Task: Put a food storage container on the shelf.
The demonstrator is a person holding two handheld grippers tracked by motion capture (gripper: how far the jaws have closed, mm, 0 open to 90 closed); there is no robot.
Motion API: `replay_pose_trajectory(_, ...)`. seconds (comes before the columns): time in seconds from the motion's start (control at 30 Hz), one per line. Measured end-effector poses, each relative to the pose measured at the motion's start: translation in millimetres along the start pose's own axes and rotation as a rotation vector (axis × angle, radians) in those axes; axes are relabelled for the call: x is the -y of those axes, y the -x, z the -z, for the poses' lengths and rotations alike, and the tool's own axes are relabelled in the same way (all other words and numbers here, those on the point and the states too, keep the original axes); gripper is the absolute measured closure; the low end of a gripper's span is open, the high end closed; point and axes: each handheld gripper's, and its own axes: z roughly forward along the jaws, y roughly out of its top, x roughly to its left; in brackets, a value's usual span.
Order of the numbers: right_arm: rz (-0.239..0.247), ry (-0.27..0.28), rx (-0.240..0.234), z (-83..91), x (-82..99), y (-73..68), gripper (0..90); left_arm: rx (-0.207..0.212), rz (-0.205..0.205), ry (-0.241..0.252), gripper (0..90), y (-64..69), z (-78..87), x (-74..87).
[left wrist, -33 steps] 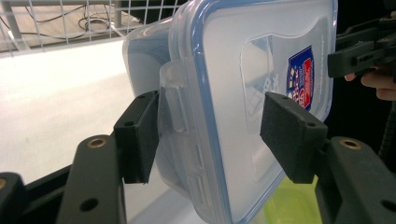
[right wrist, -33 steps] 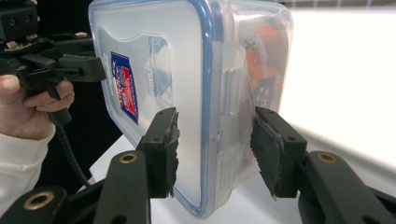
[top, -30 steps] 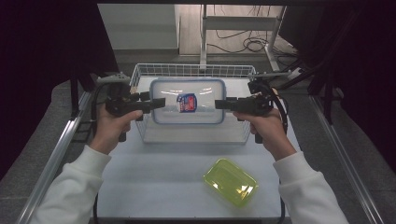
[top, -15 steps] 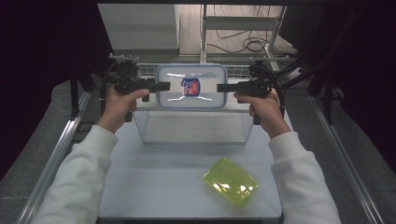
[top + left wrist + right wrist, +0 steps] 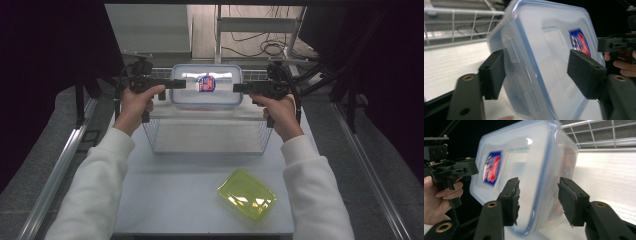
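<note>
While gripped at both ends, box (image 5: 206, 85) above basket (image 5: 207, 131), lid up, long axis spanning left gripper (image 5: 180, 83) to right gripper (image 5: 239, 88); left jaws just widened.

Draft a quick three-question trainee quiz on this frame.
1. True or false: the clear container has its lid on.
2. Where does the yellow-green item lie?
A. inside the wire basket
B. on the table, on the near side of the basket
C. on top of the container
3. Short answer: what colour is the rim of the container's lid?

Key: 1 true; 2 B; 3 blue.
</note>
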Motion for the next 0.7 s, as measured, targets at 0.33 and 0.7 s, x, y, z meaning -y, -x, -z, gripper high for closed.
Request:
replay_pose_trajectory(0.33,-0.012,0.044,0.032,2.4,5.3,-3.1,47.0,-0.075,0.026,0.03,17.1,-7.5,-8.3,-1.7)
replay_pose_trajectory(0.7,0.021,0.067,0.01,25.1,21.4,-0.3,41.4,-0.044,-0.106,0.098,50.9,15.8,45.3,21.4)
